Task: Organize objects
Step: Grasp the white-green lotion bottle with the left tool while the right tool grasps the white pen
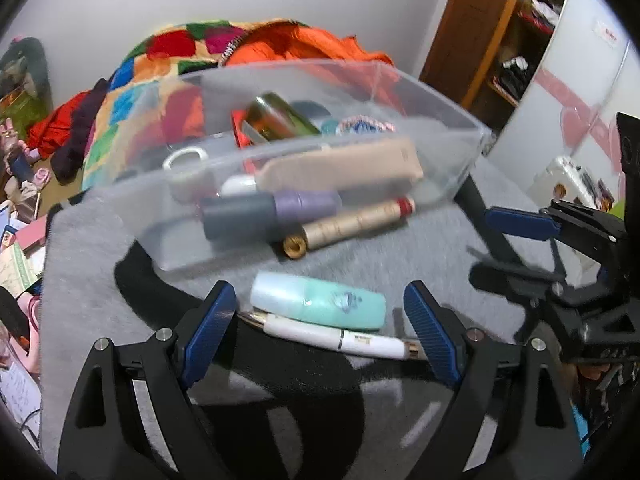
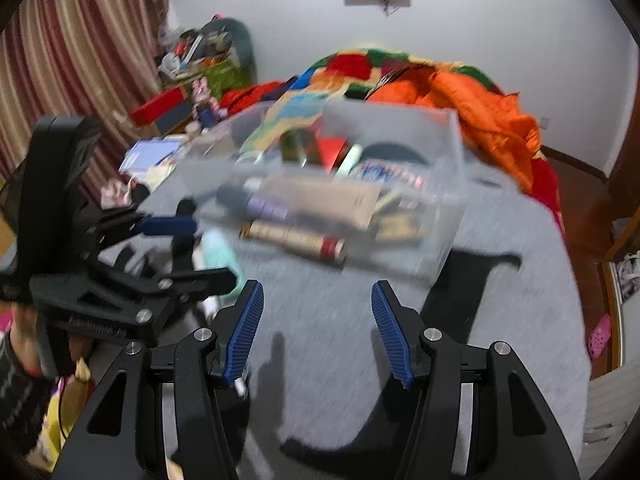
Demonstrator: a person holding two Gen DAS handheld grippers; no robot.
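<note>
1. Left wrist view: my left gripper point(image 1: 318, 320) stands with jaws wide apart, its blue ribbed pads clear of everything. Nothing is gripped.
2. Between those pads, on the grey felt-like cloth point(image 1: 100, 280), lie a mint-green plastic bottle with a pale cap end point(image 1: 318, 304) and, just in front of it and touching it, a slim white pen-shaped tube point(image 1: 344, 338). Both lie on their sides.
3. Behind them sits a clear plastic rectangular bin point(image 1: 460, 152), holding a grey-and-lilac cylinder point(image 1: 268, 212), a beige flat tube point(image 1: 344, 168), a white ring-shaped item point(image 1: 186, 158) and an olive-brown bottle point(image 1: 280, 118).
4. A tan cardboard-coloured tube with a red band point(image 1: 356, 222) lies against the bin's near side; whether inside or outside the wall, I cannot tell.
5. My right gripper point(image 1: 516, 240) shows at the right edge, over the cloth.
6. Right wrist view (blurred): my right gripper point(image 2: 316, 328) has jaws partly apart and empty, over bare grey cloth point(image 2: 520, 300).
7. The bin point(image 2: 448, 208) lies ahead; the mint-green bottle point(image 2: 218, 254) is left of it, beside my left gripper point(image 2: 188, 244).
</note>
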